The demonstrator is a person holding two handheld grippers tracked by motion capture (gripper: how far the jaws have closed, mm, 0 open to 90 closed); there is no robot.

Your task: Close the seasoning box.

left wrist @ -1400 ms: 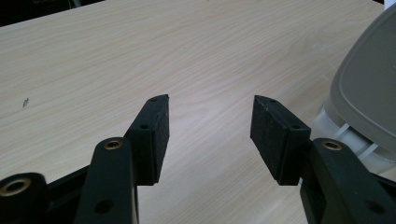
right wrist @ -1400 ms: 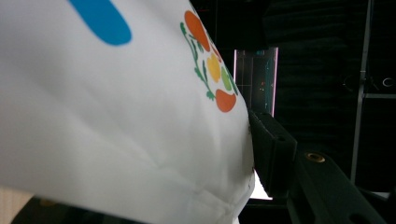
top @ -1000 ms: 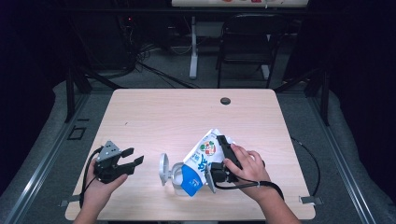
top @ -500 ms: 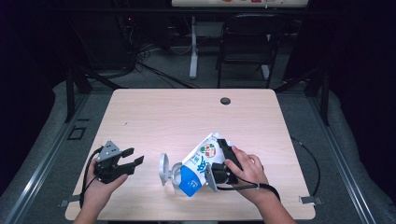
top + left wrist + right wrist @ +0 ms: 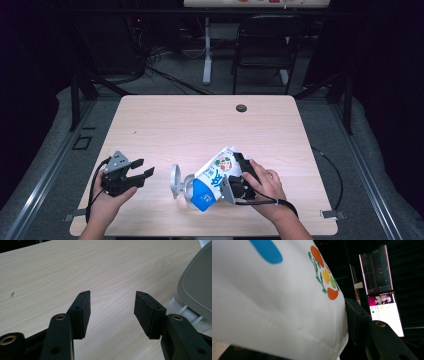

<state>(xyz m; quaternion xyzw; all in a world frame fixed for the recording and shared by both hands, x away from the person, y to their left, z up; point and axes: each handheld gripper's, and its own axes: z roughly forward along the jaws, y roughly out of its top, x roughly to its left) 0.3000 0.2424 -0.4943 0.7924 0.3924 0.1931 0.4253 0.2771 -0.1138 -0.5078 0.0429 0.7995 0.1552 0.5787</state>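
Wooden table [image 5: 200, 125]: little changing over last second. White-and-blue snack bag [image 5: 214, 179] lying near edge, centre-right, tilting, barely shifting. Right gripper [image 5: 239, 181] clamping bag, jaws about half-open, grip holding steady. Left gripper [image 5: 131, 176] resting near-left, jaws gaping, gripping nothing. Grey-lidded white container [image 5: 179, 181] touching bag's left end; contents, bag text unreadable.

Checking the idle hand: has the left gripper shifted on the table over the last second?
No. The left gripper sits at the same spot near the table's front-left edge, fingers open.

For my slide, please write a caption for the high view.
Right gripper clamps a white-and-blue bag; left gripper rests open.
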